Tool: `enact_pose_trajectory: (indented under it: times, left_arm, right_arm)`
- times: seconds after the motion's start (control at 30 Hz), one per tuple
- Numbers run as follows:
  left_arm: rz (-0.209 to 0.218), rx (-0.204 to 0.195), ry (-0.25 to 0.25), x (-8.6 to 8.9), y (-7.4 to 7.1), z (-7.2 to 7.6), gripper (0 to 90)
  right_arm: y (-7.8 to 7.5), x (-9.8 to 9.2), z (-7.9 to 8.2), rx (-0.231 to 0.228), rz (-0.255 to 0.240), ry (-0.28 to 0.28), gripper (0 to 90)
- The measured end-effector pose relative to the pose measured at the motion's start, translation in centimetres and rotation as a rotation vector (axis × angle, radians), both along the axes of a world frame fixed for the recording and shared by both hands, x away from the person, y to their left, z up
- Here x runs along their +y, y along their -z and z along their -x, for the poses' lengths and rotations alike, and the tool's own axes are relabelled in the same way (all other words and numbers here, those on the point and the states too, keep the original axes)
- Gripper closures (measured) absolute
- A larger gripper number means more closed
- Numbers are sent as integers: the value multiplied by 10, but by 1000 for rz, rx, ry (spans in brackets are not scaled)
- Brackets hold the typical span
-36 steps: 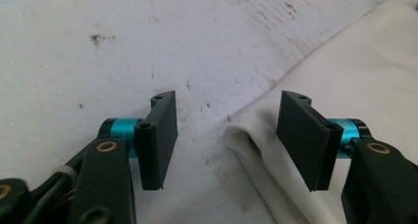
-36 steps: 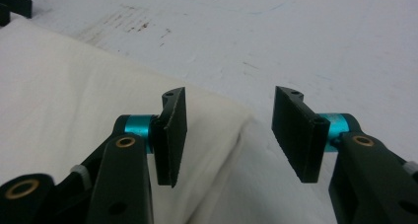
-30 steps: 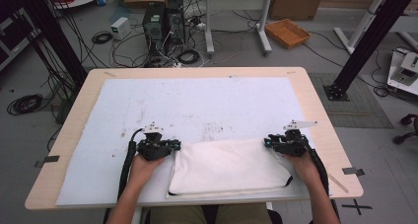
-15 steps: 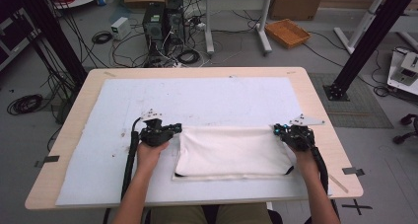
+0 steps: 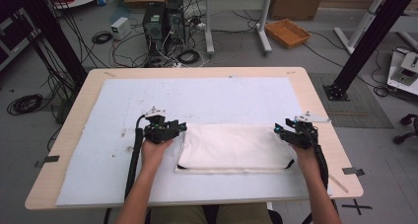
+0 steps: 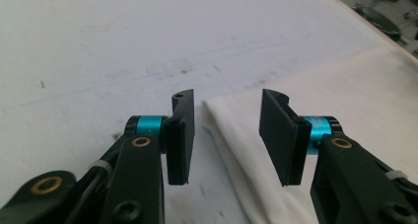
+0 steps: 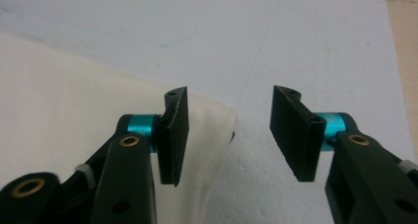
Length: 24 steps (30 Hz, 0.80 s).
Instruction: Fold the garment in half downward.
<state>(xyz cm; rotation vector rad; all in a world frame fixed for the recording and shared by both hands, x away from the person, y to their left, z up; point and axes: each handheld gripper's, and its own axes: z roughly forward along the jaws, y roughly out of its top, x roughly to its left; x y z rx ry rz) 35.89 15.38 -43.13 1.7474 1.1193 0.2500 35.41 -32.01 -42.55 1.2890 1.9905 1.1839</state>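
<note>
While the wooden table (image 5: 74,110) carries a wide pale mat (image 5: 212,98) over most of its top, the work in hand lies on the near half of that mat: a folded white cloth (image 5: 234,147), flat, roughly rectangular, with a dark edge peeping out along its near fold. It looks soft and light, likely to sag and unfold if lifted from one point, so I judge the far corners or the short side edges the best places to pinch, both layers together, one corner per hand. The left gripper (image 5: 175,128) sits just beside the cloth's left far corner, its jaws having just been opening and now spread with nothing pinched; in the left gripper view the cloth's corner (image 6: 231,115) lies on the mat below the gap, apart from the pads. The right gripper (image 5: 282,130) stands at the right far corner, its jaws likewise having just been opening, spread and empty, the corner (image 7: 217,113) lying beneath the left pad. Nothing else rests on the mat, so nothing blocks either hand. On the floor beyond the table stand computer towers (image 5: 160,21), loose cables (image 5: 103,36) and a woven basket (image 5: 287,32), all well apart.
</note>
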Motion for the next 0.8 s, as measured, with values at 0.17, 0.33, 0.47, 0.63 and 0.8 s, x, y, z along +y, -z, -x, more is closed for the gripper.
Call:
enact_pose_trajectory:
  times: [0.17, 0.33, 0.47, 0.63, 0.8]
  left_arm:
    - [-10, -5, 95, 4, 4, 45, 573]
    - [-67, -18, 115, -1, 5, 68, 574]
    - [-105, -23, 127, -3, 9, 76, 595]
    - [-132, -12, 165, -8, 13, 77, 705]
    - [-202, -35, 190, -17, 14, 79, 869]
  right_arm:
    - [-7, -6, 35, 38, -36, -91, 471]
    - [0, -5, 79, 69, 50, -112, 497]
    - [3, -9, 87, 85, 64, -98, 543]
    - [14, -12, 84, 153, 80, -112, 749]
    - [8, -7, 87, 92, 128, -139, 832]
